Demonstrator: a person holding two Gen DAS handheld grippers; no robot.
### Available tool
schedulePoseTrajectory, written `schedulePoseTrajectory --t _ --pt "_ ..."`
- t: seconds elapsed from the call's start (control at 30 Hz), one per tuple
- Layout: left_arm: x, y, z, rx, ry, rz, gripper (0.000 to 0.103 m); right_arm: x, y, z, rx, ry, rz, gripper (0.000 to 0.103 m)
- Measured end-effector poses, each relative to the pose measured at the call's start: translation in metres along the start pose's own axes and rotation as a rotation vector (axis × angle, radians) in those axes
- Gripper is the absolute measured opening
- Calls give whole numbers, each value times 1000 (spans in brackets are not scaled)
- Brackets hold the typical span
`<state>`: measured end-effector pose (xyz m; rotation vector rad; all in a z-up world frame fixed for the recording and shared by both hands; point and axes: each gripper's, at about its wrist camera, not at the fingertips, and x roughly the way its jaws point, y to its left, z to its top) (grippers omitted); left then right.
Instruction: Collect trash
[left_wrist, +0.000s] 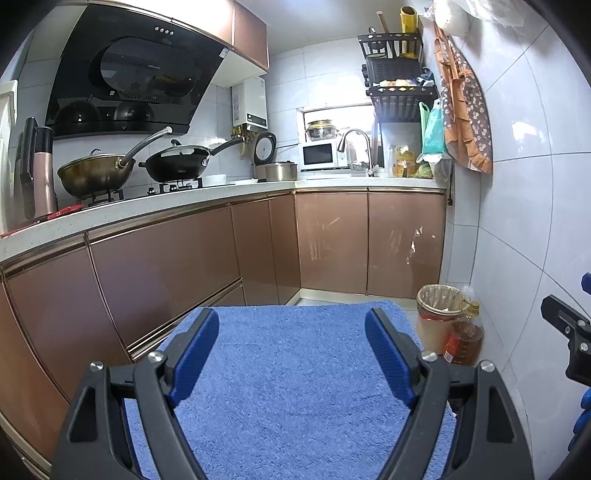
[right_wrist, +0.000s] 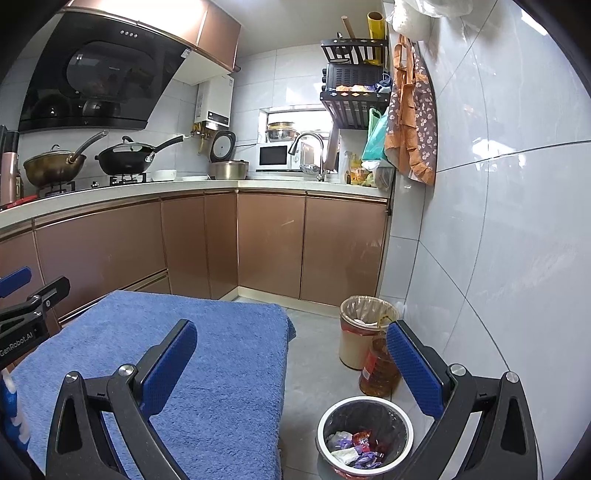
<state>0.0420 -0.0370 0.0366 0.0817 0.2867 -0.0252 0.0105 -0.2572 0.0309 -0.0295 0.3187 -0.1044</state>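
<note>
1. Both grippers hover over the blue towel (right_wrist: 166, 369), pointing slightly downward. The left gripper (left_wrist: 291, 354) has its jaws wide apart and empty; the right gripper (right_wrist: 291, 362) likewise.
2. Near right on the floor, the small bin (right_wrist: 364, 437) already holds crumpled wrappers (right_wrist: 356, 448).
3. No trash shows on the towel, so collecting looks finished or paused; the next move calls for spotting any leftover piece.
4. Farther right, an oil bottle (right_wrist: 376, 369) stands touching a lined wastebasket (right_wrist: 360, 332) by the wall.
</note>
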Motion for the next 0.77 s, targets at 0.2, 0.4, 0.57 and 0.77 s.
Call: schedulePoseTrajectory --t 0.2,0.4,0.57,0.77 --pt "2 2 -1 1 4 0 81 4 0 -3 2 9 -1 103" --pt "4 1 -2 -1 10 -6 81 5 -1 -4 2 13 -2 103" --pt "5 1 -4 -2 15 -12 81 6 -3 -5 4 13 0 103" --pt "5 2 -6 1 19 -17 81 7 -2 -6 5 14 -1 103"
